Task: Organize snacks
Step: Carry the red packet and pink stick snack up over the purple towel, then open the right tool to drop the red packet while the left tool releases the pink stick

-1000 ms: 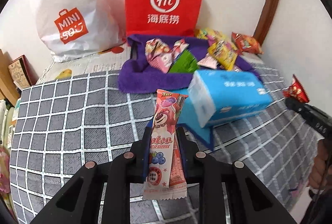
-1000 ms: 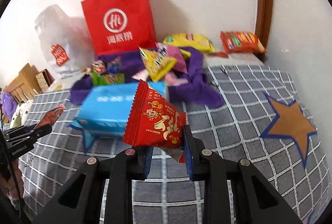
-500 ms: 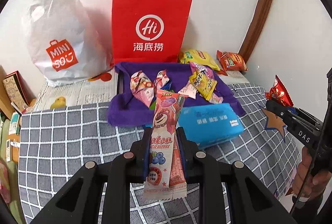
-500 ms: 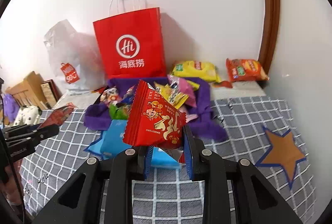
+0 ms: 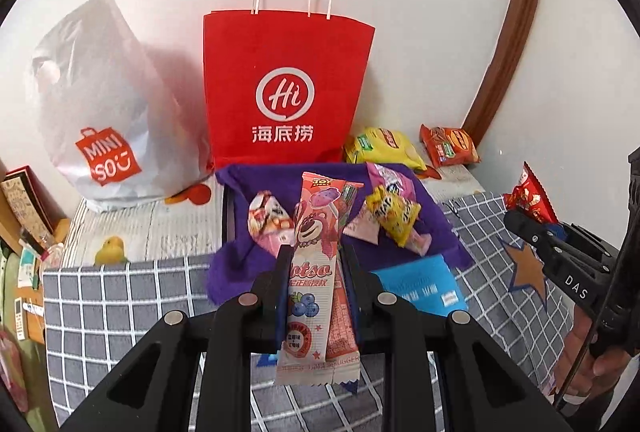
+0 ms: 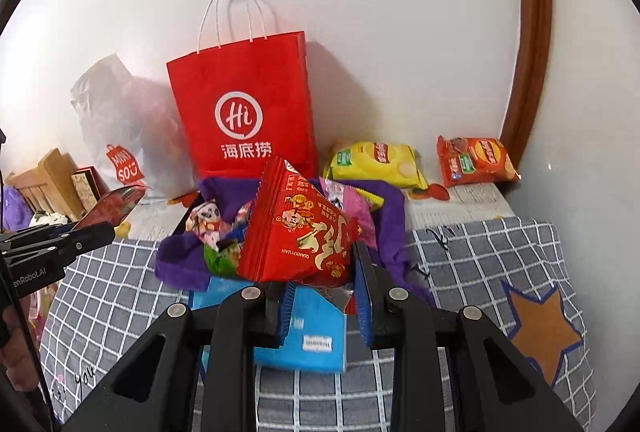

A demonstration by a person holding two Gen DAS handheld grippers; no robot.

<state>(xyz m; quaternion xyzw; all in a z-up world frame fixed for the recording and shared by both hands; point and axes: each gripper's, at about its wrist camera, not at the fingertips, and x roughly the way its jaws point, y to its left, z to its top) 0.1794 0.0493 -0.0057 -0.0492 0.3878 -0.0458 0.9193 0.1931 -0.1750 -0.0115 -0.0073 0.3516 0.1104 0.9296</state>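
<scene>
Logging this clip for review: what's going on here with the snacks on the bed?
A person holds a gripper in each hand above a checked bedspread. The left gripper is shut on a long pink snack bar; the right gripper is shut on a red triangular snack packet. Ahead, more snacks lie on a purple cloth before a red paper bag, with a blue tissue pack beside it. Neither snack is put away yet.

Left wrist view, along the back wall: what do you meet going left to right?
White Miniso bag → red Haidilao paper bag → yellow chip bag → orange chip bag → brown door frame.
</scene>
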